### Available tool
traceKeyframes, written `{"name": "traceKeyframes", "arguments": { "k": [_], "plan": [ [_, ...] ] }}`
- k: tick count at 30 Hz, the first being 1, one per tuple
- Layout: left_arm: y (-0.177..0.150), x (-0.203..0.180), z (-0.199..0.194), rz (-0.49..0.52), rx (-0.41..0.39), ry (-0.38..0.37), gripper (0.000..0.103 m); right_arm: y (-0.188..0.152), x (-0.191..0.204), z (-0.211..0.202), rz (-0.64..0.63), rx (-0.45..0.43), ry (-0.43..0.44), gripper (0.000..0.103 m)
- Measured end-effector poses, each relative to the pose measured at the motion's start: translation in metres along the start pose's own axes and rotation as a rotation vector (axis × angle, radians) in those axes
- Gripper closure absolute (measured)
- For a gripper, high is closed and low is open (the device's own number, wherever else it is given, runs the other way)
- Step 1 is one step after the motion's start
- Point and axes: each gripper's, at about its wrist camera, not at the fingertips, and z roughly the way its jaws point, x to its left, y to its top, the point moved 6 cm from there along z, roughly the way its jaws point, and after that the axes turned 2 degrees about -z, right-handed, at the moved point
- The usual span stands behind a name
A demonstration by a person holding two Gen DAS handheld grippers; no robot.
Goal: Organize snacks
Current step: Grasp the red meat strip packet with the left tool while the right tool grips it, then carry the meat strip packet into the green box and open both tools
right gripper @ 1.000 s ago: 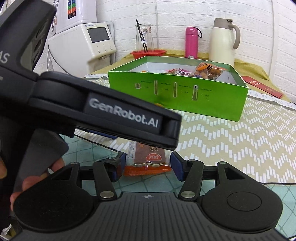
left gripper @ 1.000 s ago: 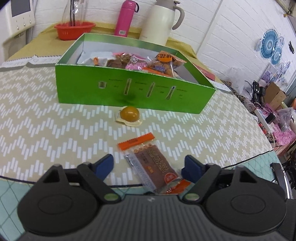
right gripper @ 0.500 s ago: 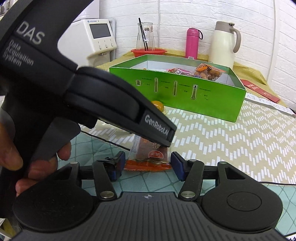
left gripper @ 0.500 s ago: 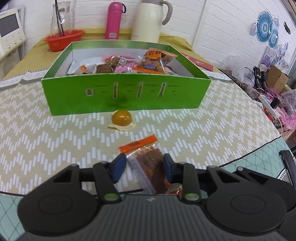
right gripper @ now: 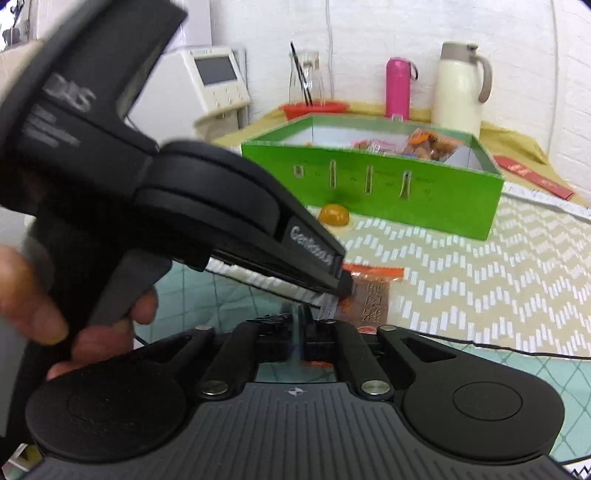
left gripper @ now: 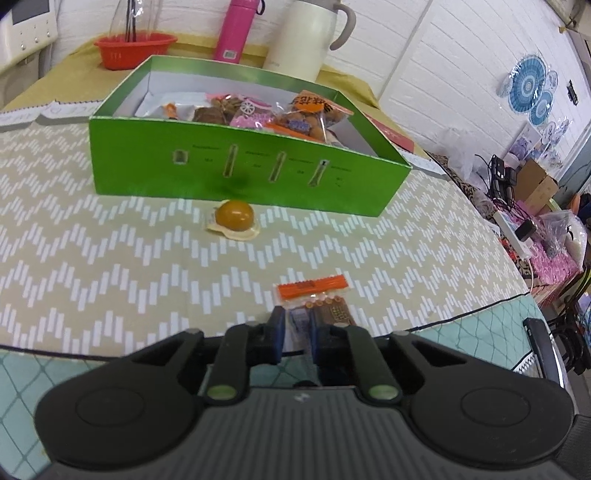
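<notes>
A snack packet [left gripper: 314, 299] with an orange top and brown filling lies near the front edge of the zigzag cloth. My left gripper [left gripper: 295, 328] has its jaws closing on the packet's near part, and the blue pads pinch the wrapper. In the right wrist view the same packet [right gripper: 373, 295] lies just ahead. My right gripper [right gripper: 301, 334] is closing too, with the packet's clear near edge between its pads. The left gripper's body [right gripper: 221, 221] crosses this view. Beyond stands the green box [left gripper: 240, 173] holding several wrapped snacks. A round orange snack [left gripper: 234, 218] lies in front of it.
A person's hand [right gripper: 37, 295] holds the left gripper's handle. Behind the box stand a pink bottle [left gripper: 236, 29], a white jug [left gripper: 306, 33] and a red basket [left gripper: 135, 48]. A white appliance [right gripper: 210, 81] is at back left. Cables and boxes clutter the floor at right [left gripper: 524, 192].
Both grippers' jaws have gone from wide apart to nearly together on the packet. The packet's near end is now scrunched and its orange top has shifted slightly right.
</notes>
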Motion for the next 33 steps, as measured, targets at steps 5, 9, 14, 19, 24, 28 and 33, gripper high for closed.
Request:
{"name": "traceKeyframes", "arguments": {
  "k": [5,9,14,19,24,28,33],
  "plan": [
    [0.000,0.001,-0.005,-0.033,-0.005,-0.021,0.047,-0.005,-0.010,-0.011,-0.023,-0.006,-0.109,0.002],
    [0.002,-0.007,0.000,-0.017,0.018,-0.025,0.044,-0.017,-0.016,0.002,0.015,0.067,-0.111,0.002],
    [0.006,-0.025,0.013,0.087,0.050,0.007,0.041,-0.014,-0.009,0.004,-0.019,0.053,-0.107,0.012],
    [0.009,-0.033,0.022,0.192,0.062,0.049,0.055,-0.017,-0.005,0.002,-0.027,0.041,-0.117,0.014],
    [0.008,-0.032,0.022,0.209,0.035,0.068,0.063,-0.018,-0.007,0.010,-0.027,0.031,-0.129,0.018],
    [0.007,-0.031,0.016,0.180,0.014,0.065,0.072,-0.013,-0.008,0.011,-0.034,0.013,-0.158,0.081],
    [0.006,-0.028,0.014,0.152,0.012,0.052,0.072,-0.013,-0.018,0.004,0.023,0.008,-0.115,0.095]
  ]
}}
